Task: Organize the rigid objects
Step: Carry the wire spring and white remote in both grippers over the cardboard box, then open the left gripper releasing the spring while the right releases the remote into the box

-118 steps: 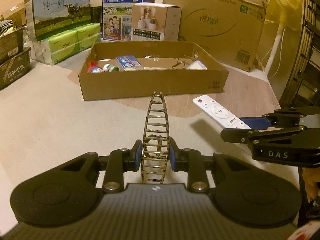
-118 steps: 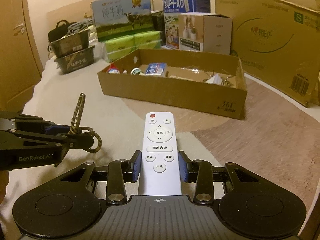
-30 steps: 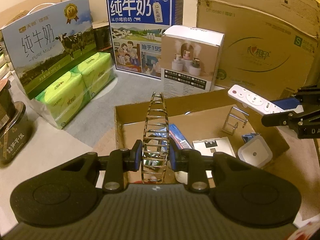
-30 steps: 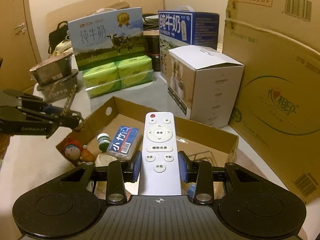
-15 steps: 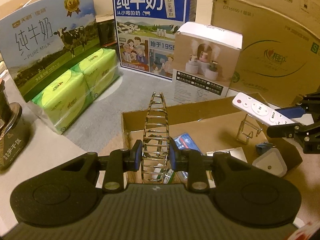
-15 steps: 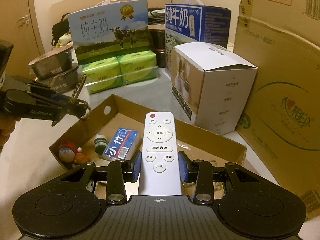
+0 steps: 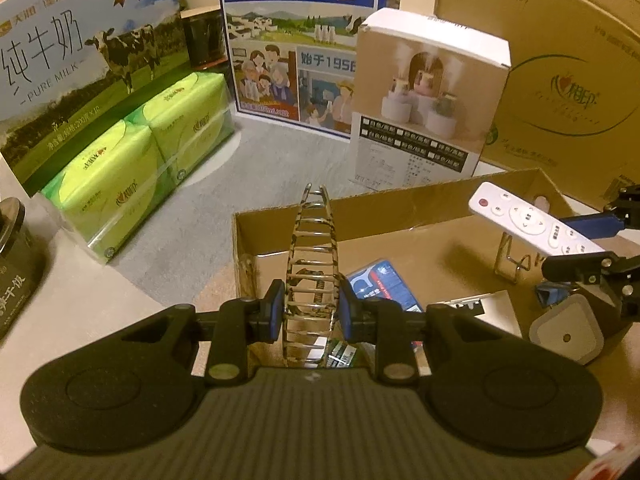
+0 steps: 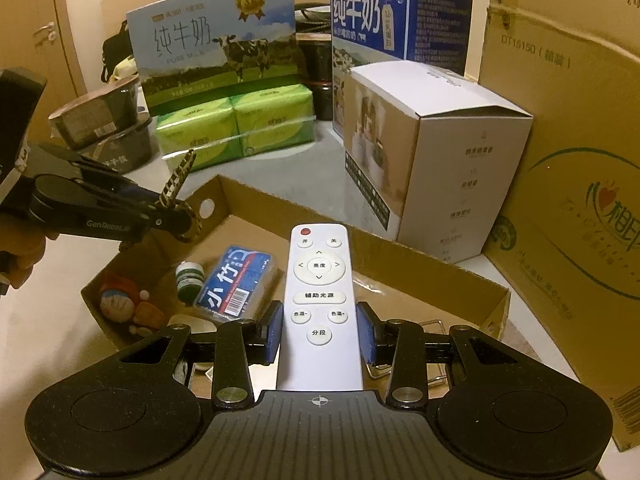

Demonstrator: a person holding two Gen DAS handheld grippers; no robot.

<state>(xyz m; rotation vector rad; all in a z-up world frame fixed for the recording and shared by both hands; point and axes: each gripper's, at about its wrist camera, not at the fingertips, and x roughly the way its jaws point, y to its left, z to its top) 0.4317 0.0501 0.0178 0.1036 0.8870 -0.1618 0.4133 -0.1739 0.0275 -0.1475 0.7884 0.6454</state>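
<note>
Two grippers each hold one thing above the shallow brown cardboard box. The left gripper has its fingers squeezed on a brown spotted plastic hair clip that stands on edge. The right gripper pinches a long white remote control by its sides.

To do this step well, each thing should probably go low over a bare patch of box floor before the fingers let go, away from the blue and white packet and the small green and white bottle.

The box floor right under both grippers is hidden. The thin wire stand and the round colourful toy are hard to make out.
</note>
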